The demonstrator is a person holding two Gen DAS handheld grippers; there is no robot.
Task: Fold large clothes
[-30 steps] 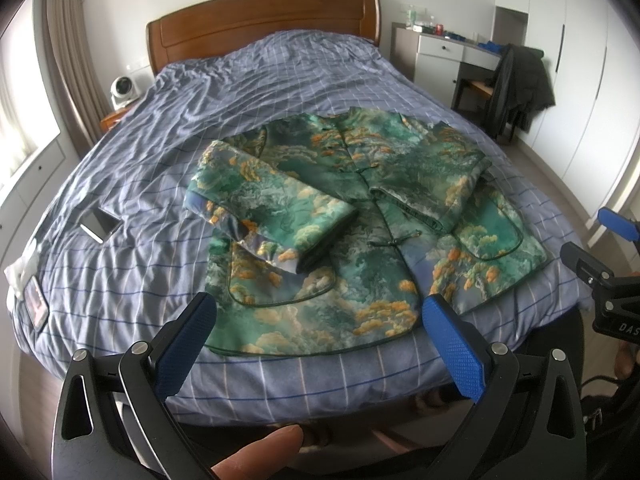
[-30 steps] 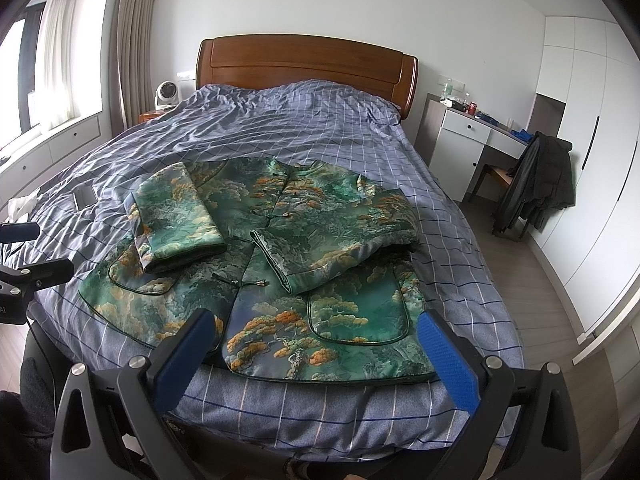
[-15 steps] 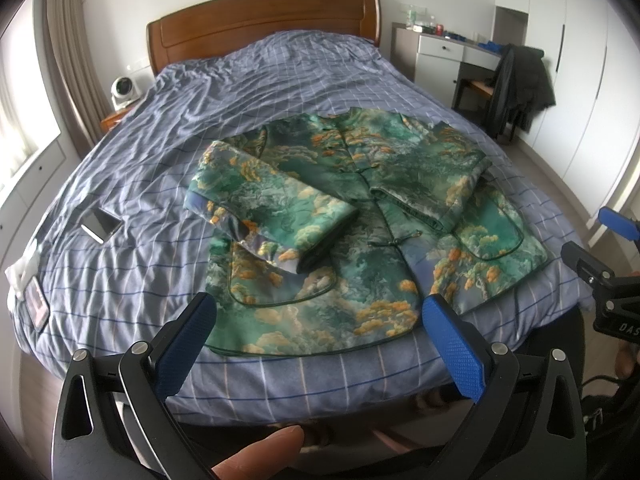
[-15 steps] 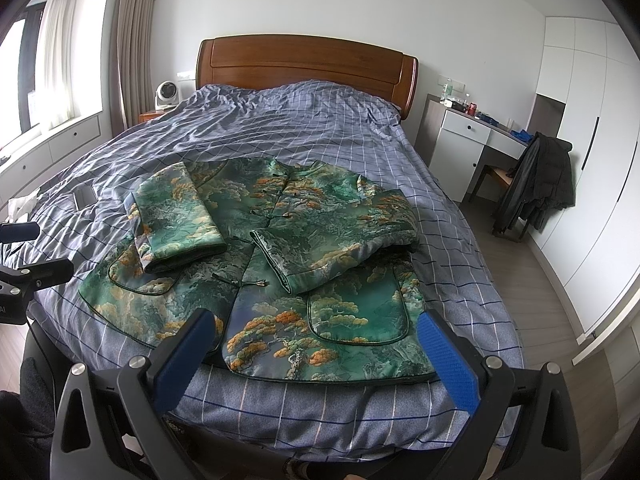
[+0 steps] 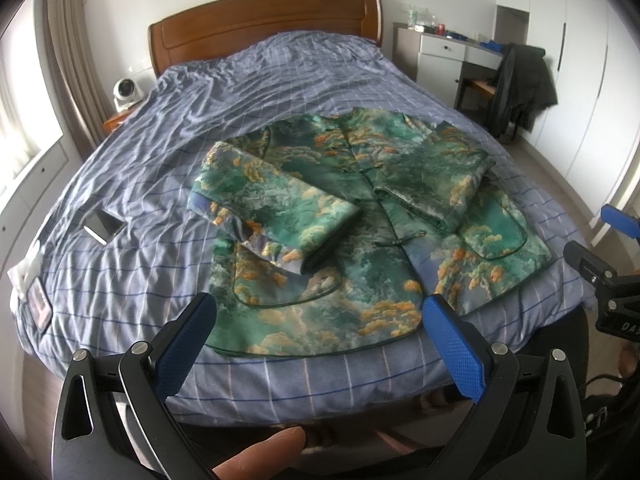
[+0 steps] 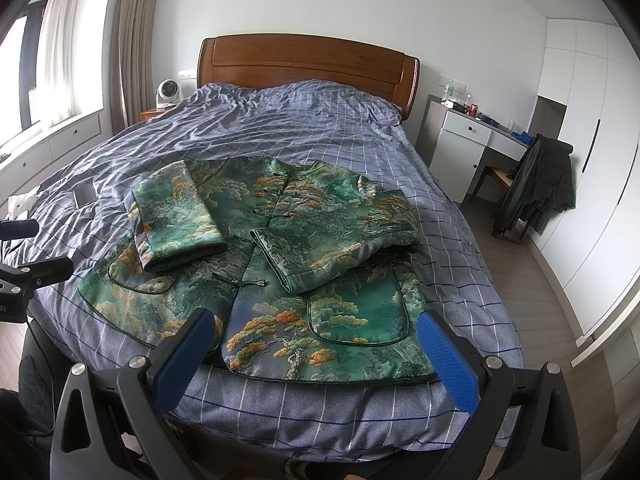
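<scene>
The green patterned jacket (image 5: pixel 360 232) lies face up across the centre of the left-wrist frame on the checked bedspread (image 5: pixel 248 92), collar toward the headboard (image 5: pixel 264 28), hem nearest the cameras; both sleeves are already folded in over the chest, so the step in hand appears to be the lengthwise fold of the body. The left gripper (image 5: pixel 318 328) hangs at the lower centre of its frame, jaws spread wide and empty, just short of the hem; the right gripper (image 6: pixel 316 340) stands likewise in its own view — apart, holding nothing. Recommended practice: each gripper takes one hem corner, pinching both fabric layers together; the hem is then carried evenly toward the collar so the sleeves stay trapped inside. The padded cloth looks stiff and slippery — a shallow bite may slip. A phone (image 5: pixel 103 225) lies at the left, well apart from the work.
</scene>
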